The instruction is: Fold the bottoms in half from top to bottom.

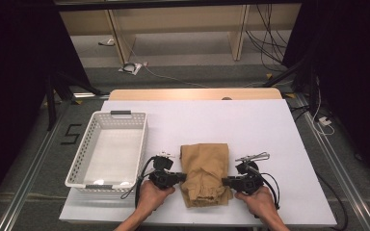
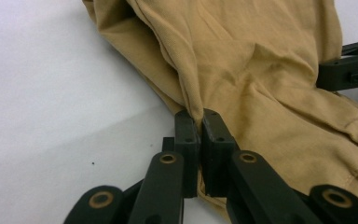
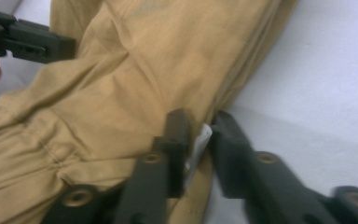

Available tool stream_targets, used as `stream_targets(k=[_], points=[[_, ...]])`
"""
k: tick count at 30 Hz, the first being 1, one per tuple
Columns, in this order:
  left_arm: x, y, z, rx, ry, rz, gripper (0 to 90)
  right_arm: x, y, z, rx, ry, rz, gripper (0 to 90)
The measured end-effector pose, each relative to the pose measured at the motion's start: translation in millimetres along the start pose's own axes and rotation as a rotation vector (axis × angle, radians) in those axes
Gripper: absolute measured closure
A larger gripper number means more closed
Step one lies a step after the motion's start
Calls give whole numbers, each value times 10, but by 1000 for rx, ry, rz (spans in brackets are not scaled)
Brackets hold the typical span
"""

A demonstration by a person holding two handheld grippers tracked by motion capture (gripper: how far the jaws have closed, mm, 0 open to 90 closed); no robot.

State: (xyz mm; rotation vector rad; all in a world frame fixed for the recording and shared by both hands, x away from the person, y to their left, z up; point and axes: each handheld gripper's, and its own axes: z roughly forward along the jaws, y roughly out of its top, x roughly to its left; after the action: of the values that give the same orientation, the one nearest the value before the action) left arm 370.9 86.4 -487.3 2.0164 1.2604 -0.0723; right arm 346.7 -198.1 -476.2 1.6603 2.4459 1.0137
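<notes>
A folded tan garment (image 1: 204, 168) with a gathered hem lies on the white table cover, near the front edge. My left gripper (image 1: 183, 178) is at its left side, and in the left gripper view the jaws (image 2: 201, 119) are pinched shut on a fold of the tan cloth (image 2: 242, 56). My right gripper (image 1: 225, 182) is at the garment's right side. In the right gripper view its jaws (image 3: 199, 121) stand slightly apart, with the cloth's edge (image 3: 135, 79) and a white label (image 3: 200, 142) between them. Each gripper view shows the other gripper farther off: the right gripper (image 2: 345, 70) and the left gripper (image 3: 37, 44).
A white perforated basket (image 1: 120, 115) stands to the left of the garment, with nothing in it. The white table cover (image 1: 250, 120) stretches bare behind and to the right. Cables trail from both grippers toward the front edge.
</notes>
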Motion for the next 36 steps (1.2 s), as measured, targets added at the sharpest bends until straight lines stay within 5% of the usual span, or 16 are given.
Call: stream_targets(k=[6, 9, 15, 21, 36], points=[[-21, 68, -112, -41, 34, 11, 678, 8, 87, -115, -91, -77, -83, 529], [-29, 154, -217, -94, 66, 22, 615, -2, 144, -160, -154, -81, -110, 523], [-63, 361, -302, -181, 80, 48, 822, -33, 269, -181, -215, -50, -160, 727], [-74, 529, -148, -175, 87, 51, 897, -71, 423, -65, -205, -84, -184, 858], [96, 546, 185, -126, 176, 26, 899, -234, 603, 267, -109, -142, -158, 900]])
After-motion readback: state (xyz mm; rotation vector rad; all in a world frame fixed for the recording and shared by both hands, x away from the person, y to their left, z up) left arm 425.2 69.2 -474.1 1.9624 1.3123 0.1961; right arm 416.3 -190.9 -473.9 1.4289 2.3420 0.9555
